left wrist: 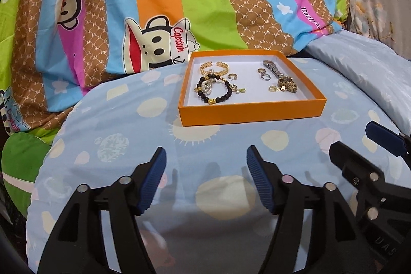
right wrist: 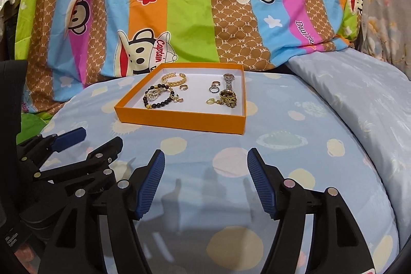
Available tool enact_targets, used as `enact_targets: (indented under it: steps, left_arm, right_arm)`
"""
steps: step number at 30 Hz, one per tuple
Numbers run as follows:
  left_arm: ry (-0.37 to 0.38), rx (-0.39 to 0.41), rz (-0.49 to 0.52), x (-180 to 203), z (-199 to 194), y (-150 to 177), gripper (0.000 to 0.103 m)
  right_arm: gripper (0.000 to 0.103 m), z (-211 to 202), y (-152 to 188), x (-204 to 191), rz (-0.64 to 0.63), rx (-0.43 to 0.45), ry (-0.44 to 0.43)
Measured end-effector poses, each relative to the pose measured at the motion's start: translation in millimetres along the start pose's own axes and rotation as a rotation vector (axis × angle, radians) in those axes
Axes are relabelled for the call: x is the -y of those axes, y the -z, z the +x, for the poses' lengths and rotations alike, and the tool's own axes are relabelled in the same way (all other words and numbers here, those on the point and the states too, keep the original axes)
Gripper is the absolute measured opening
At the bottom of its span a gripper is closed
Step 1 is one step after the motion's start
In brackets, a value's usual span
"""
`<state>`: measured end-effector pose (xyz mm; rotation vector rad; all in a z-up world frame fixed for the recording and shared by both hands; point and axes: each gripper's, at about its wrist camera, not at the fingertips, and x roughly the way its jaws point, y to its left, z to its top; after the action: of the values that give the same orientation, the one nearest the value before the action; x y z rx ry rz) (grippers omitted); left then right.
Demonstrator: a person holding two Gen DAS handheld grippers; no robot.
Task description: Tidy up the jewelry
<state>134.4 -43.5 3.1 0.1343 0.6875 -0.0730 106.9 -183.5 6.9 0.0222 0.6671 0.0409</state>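
An orange tray (left wrist: 253,111) with a white floor lies on a blue patterned cushion; it also shows in the right wrist view (right wrist: 179,121). In its left half lie a gold chain bracelet (left wrist: 214,67), a black bead bracelet (left wrist: 218,94) and a small gold ring (left wrist: 233,76). In its right half lie a silver watch (left wrist: 274,68), a key ring (left wrist: 265,76) and a gold watch (left wrist: 287,84). My left gripper (left wrist: 206,158) is open and empty, short of the tray. My right gripper (right wrist: 206,159) is open and empty, beside the left one.
A bright striped monkey-print blanket (left wrist: 179,4) rises behind the tray. A pale blue pillow (left wrist: 359,73) lies at the right. The blue cushion (left wrist: 128,145) carries the tray, with bare fabric between tray and grippers.
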Motion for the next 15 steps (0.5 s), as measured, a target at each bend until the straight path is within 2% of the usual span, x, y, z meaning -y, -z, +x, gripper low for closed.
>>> enact_targets:
  steps: [7,15]
  left_arm:
    - [-0.012,-0.034,-0.008,-1.1,7.6,0.5,0.065]
    - [-0.030,-0.036,0.008,2.2,7.8,0.9,0.065]
  right_arm:
    - [0.067,4.5,-0.2,-1.5,-0.006,-0.019,0.002]
    - [0.067,7.8,0.5,0.0,0.008,-0.038,0.008]
